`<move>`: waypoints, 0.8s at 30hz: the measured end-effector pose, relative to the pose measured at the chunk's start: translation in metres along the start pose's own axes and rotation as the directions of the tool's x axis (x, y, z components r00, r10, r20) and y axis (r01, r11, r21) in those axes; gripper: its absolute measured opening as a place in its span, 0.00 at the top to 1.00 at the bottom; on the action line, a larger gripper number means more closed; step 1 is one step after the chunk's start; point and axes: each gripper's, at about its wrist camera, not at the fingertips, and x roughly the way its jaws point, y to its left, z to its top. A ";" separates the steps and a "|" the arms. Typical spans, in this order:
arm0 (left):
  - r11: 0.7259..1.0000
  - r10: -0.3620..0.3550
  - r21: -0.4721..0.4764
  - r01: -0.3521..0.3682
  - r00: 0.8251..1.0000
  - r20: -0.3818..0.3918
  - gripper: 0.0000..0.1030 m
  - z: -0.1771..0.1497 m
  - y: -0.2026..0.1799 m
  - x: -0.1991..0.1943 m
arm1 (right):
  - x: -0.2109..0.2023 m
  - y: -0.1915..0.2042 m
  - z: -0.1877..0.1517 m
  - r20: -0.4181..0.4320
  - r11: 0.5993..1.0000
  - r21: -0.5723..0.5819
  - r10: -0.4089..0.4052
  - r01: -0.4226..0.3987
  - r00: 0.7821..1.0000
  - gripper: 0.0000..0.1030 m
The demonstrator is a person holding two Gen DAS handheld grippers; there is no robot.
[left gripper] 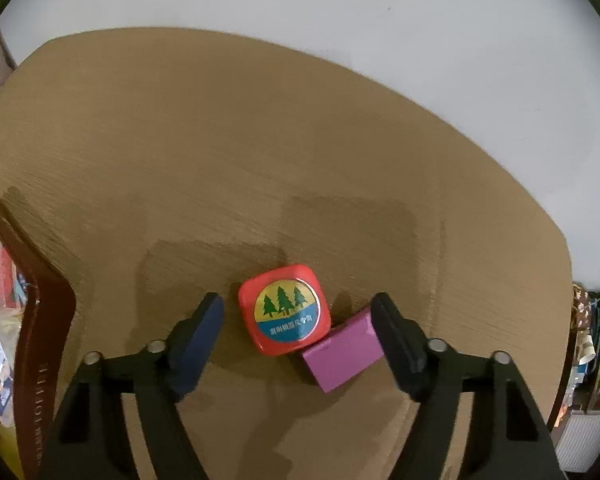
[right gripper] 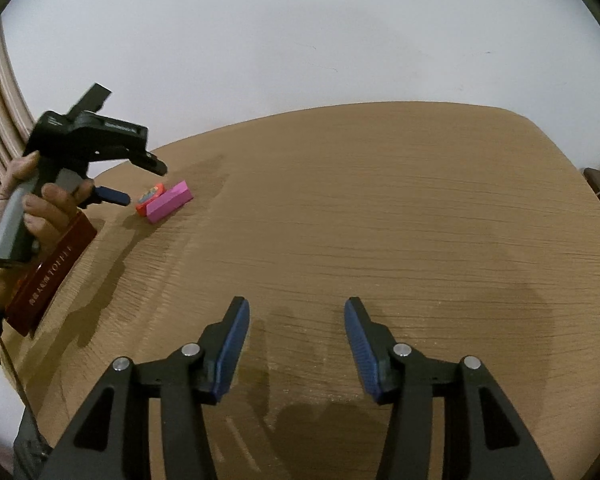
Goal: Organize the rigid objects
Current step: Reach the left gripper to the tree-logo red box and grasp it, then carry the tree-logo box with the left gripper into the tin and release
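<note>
Red rounded-square plastic tape measure [left gripper: 284,310] with a circular badge of green pine trees over a blue band: lies flat, badge up, on the tan wood-grain tabletop [left gripper: 220,160], toward the left edge as the right wrist view shows it. One corner touches the next item.

Magenta rectangular block [left gripper: 344,354]: lies flat on the tabletop, touching the tape measure's right side, set at an angle to it.

Dark red rectangular box with gold lettering [right gripper: 50,272]: lies at the left edge of the tabletop, nearer the person than the two small items and apart from them.

Left gripper [left gripper: 298,328], black frame with dark blue pads: jaws spread wide, gripping nothing. The tape measure and the block sit between the two fingers; the right finger [left gripper: 396,344] overlaps the block's right end in the left wrist view, though contact cannot be told. The left finger stands clear of the tape measure. In the right wrist view, the person's left hand [right gripper: 28,208] holds this tool by its handle above the left edge.

Right gripper [right gripper: 296,344], same build with blue ribbed pads: jaws spread wide, nothing between them, over bare tabletop near the front edge, well apart from all three items.

White wall [right gripper: 300,40]: rises behind the far edge of the tabletop.
</note>
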 end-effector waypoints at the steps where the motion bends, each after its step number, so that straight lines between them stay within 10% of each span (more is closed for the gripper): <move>1: 1.000 0.001 -0.006 -0.001 1.000 -0.008 0.39 -0.001 0.001 0.001 | -0.003 -0.002 0.000 0.002 1.000 0.001 0.003 -0.003 1.000 0.51; 14: 0.999 0.035 0.008 -0.036 0.998 0.044 0.56 -0.019 0.000 0.004 | -0.013 -0.012 -0.003 0.011 0.999 0.027 0.024 -0.024 1.000 0.51; 24: 0.994 0.000 0.112 -0.016 0.989 0.149 0.56 -0.097 0.041 -0.109 | -0.009 -0.013 -0.001 -0.020 1.000 0.031 0.001 0.000 1.000 0.51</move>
